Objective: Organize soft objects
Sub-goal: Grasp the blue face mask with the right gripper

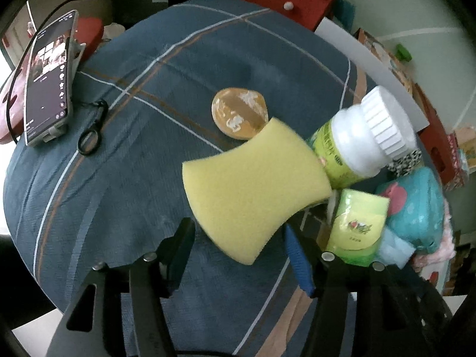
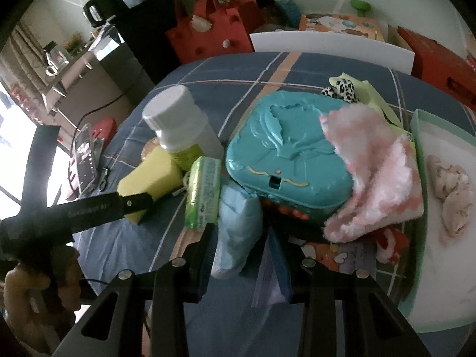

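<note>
Blue plaid cloth (image 1: 125,178) covered the table; its left half was mostly bare, clutter packed to the right. A smartphone with a lit screen (image 1: 47,80) lay at the far-left edge with a black clip ring (image 1: 92,131) just beside it.

Left gripper (image 1: 238,238): jaws fairly wide, with the corner of the yellow curved foam sponge (image 1: 253,190) between them. Could not tell if the pads pressed it. The sponge's long axis ran diagonally, from near-centre up toward the white-capped bottle with green label (image 1: 357,142), which it touched. A round tan disc (image 1: 239,113) sat just beyond the sponge's far corner.

Right gripper (image 2: 241,241): jaws narrow, closed on a pale blue soft bundle (image 2: 238,223) that stood roughly upright along the fingers, beside a green tissue pack (image 2: 203,190).

Only the right wrist view showed the full turquoise plastic case (image 2: 285,151), the pink fluffy cloth (image 2: 377,172) draped over its right side, the leopard-print fabric (image 2: 342,89) behind it, and the white tray with mint rim (image 2: 416,148) at the right edge. It also showed the left gripper's black body over the sponge and a hand (image 2: 35,291) at lower left.
</note>
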### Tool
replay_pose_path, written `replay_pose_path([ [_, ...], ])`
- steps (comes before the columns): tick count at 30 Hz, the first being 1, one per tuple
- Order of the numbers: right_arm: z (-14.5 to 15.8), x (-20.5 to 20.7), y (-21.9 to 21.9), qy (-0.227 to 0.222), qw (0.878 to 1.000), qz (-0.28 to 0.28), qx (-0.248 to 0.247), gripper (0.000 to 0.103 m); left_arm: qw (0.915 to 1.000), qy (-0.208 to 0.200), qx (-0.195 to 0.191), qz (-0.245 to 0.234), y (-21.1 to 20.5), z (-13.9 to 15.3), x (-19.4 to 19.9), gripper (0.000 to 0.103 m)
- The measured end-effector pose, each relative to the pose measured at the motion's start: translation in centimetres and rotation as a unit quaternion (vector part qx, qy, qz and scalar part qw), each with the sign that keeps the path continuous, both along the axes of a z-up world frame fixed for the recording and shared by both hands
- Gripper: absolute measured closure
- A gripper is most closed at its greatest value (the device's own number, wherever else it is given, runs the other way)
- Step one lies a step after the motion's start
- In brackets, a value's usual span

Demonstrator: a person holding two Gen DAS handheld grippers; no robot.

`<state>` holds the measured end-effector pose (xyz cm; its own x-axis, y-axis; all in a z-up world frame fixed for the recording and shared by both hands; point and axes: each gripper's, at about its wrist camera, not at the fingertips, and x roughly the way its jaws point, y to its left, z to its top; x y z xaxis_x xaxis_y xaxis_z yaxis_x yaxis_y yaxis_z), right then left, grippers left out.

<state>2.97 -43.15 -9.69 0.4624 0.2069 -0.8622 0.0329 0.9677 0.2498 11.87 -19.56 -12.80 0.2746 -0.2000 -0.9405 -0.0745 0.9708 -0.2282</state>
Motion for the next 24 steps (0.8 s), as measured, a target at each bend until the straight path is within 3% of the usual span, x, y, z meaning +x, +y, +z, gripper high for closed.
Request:
replay_pose_path([
  [10,-1.0,0.4,0.4,0.010,1.000,0.003,0.001,0.064,0.9999,-0.002,0.012,-0.001,-0.6,-0.9,0.2,0.041],
  [18,-1.2,0.5,0.5,0.014,1.000,0.006,0.003,0.076,1.0000,0.001,0.008,0.001,-0.3,-0.6,0.2,0.041],
  [24,-1.5,0.6,0.6,0.018,1.000,0.006,0.003,0.077,0.9998,-0.003,0.016,-0.007,0.0,0.0,0.3,0.036],
])
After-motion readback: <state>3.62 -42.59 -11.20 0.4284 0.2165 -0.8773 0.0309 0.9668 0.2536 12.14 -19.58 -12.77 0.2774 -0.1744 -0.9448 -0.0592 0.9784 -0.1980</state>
